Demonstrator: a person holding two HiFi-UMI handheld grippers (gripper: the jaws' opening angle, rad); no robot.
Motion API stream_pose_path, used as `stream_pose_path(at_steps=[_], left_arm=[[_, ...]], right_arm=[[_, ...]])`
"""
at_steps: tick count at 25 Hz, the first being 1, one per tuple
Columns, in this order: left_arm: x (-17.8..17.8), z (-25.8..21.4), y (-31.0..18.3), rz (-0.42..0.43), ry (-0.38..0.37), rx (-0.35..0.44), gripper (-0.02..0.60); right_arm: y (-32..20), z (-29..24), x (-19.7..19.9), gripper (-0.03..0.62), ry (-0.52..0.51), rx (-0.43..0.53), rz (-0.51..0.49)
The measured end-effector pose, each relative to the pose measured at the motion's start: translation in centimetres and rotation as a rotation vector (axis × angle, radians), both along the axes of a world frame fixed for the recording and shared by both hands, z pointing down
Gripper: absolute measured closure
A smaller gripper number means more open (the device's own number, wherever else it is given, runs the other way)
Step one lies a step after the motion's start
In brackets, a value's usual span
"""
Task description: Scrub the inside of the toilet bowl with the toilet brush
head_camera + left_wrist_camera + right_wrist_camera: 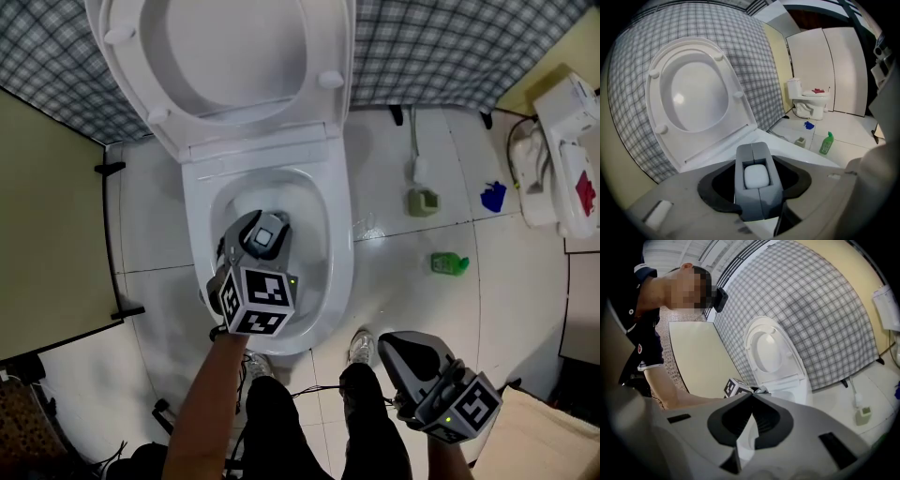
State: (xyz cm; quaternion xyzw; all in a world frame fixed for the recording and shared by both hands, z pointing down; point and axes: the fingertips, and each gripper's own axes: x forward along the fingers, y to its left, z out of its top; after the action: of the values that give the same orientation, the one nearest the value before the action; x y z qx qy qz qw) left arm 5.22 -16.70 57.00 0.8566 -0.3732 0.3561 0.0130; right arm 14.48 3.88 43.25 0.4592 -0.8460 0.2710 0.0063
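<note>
Left claw: the left gripper (pixel 255 246) is clamping the grey handle of the toilet brush (pixel 757 177), with the jaws standing partly apart and pressing on the handle's two sides.
Brush position: the handle is sitting right between the jaws, its white inset facing back towards the claw. The bristle end is not showing in any view.
Long axis: in the left gripper view the handle is running up and down across the jaws. I judge that the rest of it is carrying on downward, below the claw and into the bowl.
Bowl from the claw: the toilet bowl (pixel 343 258) is lying directly beneath and just ahead of the left claw, which is hanging over the bowl's near left side. The far wall and the right wall are lying ahead and to the right of the claw.
Seat and lid: the raised toilet lid (pixel 234 56) is standing beyond the claw, well clear of the brush.
Right claw: the right gripper (pixel 401 349) is holding nothing, and its jaws are meeting at the tips. It is hanging outside the bowl, near the person's foot, off to the right of the left claw.
Nearer hand: the left one is doing the work, while the right is standing well apart from the brush.
Coming move: the stroke is likely turning on sweeping the hidden brush end away from the near left wall, forward and rightward around the inside.
</note>
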Motion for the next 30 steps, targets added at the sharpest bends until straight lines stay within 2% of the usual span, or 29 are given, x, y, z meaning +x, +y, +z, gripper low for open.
stream_pose_path(at_steps=[3,10,13,17,24,30], left_arm=[[-0.4,0.6,0.4,-0.004,0.002,-0.011,0.373],[-3.1,-3.8,1.7,-0.033,0.041,0.034,0.371],[-4.9,-5.9,2.3,-0.045,0.004,0.044,0.37],[-6.7,-7.0,2.9,-0.048,-0.056,-0.006,0.37],[-7.3,-4.2,2.4,-0.047,-0.085,-0.066,0.371],[-6.4,0.1,2.2,-0.055,-0.058,-0.148,0.374]], right_arm=[[0.1,0.3,0.3,0.594,0.002,-0.01,0.005],[-0.4,-0.2,-0.8,0.594,-0.018,0.003,-0.01],[-0.7,-0.5,-0.8,0.594,-0.019,0.009,-0.013],[-0.5,-0.3,-1.0,0.594,-0.023,0.008,-0.017],[-0.2,0.0,-1.3,0.594,-0.016,-0.006,-0.025],[-0.1,0.0,-0.6,0.594,-0.001,-0.001,-0.012]])
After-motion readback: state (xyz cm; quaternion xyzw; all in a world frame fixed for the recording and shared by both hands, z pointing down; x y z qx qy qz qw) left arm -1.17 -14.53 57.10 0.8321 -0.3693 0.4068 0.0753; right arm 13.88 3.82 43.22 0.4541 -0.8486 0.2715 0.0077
